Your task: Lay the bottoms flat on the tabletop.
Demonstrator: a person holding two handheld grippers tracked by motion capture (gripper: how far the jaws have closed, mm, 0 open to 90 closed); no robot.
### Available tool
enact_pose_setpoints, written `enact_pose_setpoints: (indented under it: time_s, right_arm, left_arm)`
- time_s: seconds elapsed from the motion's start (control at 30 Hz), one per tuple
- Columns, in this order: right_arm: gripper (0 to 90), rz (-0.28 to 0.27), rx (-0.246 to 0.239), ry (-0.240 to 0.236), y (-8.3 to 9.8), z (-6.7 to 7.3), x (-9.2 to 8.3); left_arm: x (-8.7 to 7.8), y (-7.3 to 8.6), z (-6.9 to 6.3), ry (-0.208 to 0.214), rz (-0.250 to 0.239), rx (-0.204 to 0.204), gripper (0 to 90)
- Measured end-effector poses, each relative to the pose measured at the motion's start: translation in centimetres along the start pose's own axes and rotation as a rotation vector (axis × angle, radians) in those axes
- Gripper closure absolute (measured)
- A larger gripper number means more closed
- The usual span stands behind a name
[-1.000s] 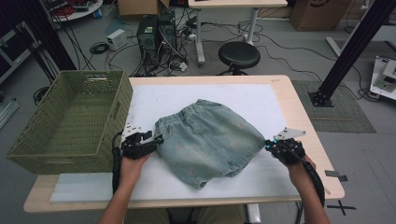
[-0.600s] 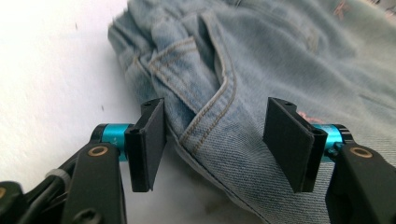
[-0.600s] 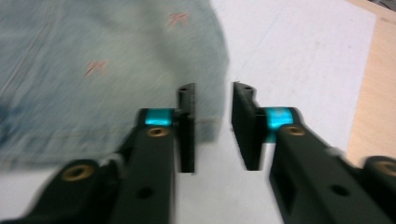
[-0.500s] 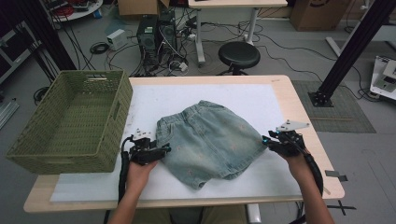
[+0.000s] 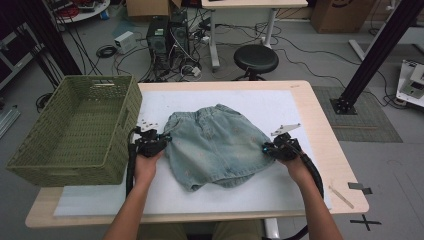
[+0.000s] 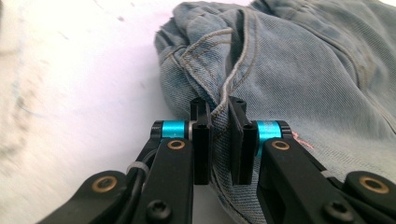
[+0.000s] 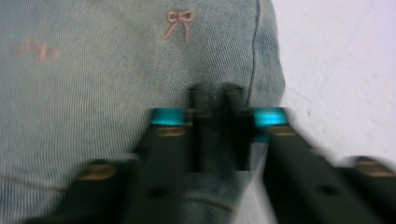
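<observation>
A light blue denim garment [image 5: 215, 145] with small pink bows lies flat on the white mat [image 5: 250, 100]. My left gripper [image 5: 162, 138] is at its left edge. In the left gripper view my left gripper [image 6: 218, 112] has just been closing and now pinches a raised seam of the denim [image 6: 303, 70]. My right gripper [image 5: 265, 149] is at the garment's right edge. The right gripper view is blurred, but my right gripper [image 7: 215, 100] has just been closing too, with a fold of the denim [image 7: 93, 93] between its jaws.
A green woven basket [image 5: 102, 80] stands empty at the table's left end, close beside my left hand. The wooden table [image 5: 327, 130] shows bare along the right. Beyond the far edge are a black stool [image 5: 256, 59], computers and cables on the floor.
Both hands have moved inward onto the garment's side edges, the left to the right and the right to the left. Each gripper now grips denim.
</observation>
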State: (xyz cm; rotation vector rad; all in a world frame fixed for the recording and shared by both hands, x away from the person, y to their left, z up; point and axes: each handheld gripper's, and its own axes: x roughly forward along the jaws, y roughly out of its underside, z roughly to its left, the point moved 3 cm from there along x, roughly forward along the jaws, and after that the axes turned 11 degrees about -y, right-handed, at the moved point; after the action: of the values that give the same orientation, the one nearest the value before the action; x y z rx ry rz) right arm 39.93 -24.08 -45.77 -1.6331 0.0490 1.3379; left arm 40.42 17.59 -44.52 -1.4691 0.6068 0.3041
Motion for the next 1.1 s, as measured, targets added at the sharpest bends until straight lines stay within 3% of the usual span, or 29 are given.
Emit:
enact_pose_setpoints:
  time_s: [0.13,0.23,0.47,0.57,0.63,0.7,0.73,0.8,0.9,1.0,1.1]
  right_arm:
    - [90.0,-0.059,0.023,0.009,-0.8,-0.8,-0.3]
    - [90.0,-0.068,0.028,0.027,-1.3,-1.3,-0.1]
    - [90.0,-0.092,-0.021,0.165,-2.6,-1.9,1.7]
    - [86.8,-0.089,-0.015,0.167,-2.5,-1.8,2.1]
    - [79.2,-0.123,0.008,0.164,-2.4,-1.8,1.4]
    - [76.9,-0.150,0.021,0.162,-2.2,-1.8,0.9]
    - [72.8,-0.203,0.051,0.154,-1.7,-1.8,-0.3]
    - [72.1,-0.221,0.057,0.156,-1.3,-1.8,-0.8]
    - [66.2,-0.270,0.082,0.178,0.8,-1.8,-2.8]
    - [61.4,-0.279,0.102,0.153,2.0,-1.8,-3.5]
    - [61.3,-0.237,0.095,0.117,4.2,-1.1,-4.2]
  left_arm:
    - [1.1,-0.3,0.5,-0.026,-0.041,0.018,81.4]
    - [2.0,-0.1,0.8,-0.030,-0.056,0.006,81.3]
    - [3.0,-1.1,1.2,-0.041,-0.053,-0.001,79.7]
    - [2.9,-1.1,1.2,-0.040,-0.059,0.006,71.0]
    - [2.6,-0.7,1.4,-0.016,-0.049,-0.031,60.5]
    - [2.4,-0.5,1.4,-0.004,-0.050,-0.035,58.2]
    - [1.9,-0.1,1.3,0.010,-0.052,-0.040,52.7]
    - [1.6,0.0,1.3,0.014,-0.054,-0.035,51.3]
    - [0.2,0.7,1.3,0.039,-0.067,-0.052,48.1]
    - [-0.6,1.1,1.2,0.064,-0.070,-0.046,46.8]
    - [-2.0,1.9,0.8,0.086,-0.087,-0.022,46.7]
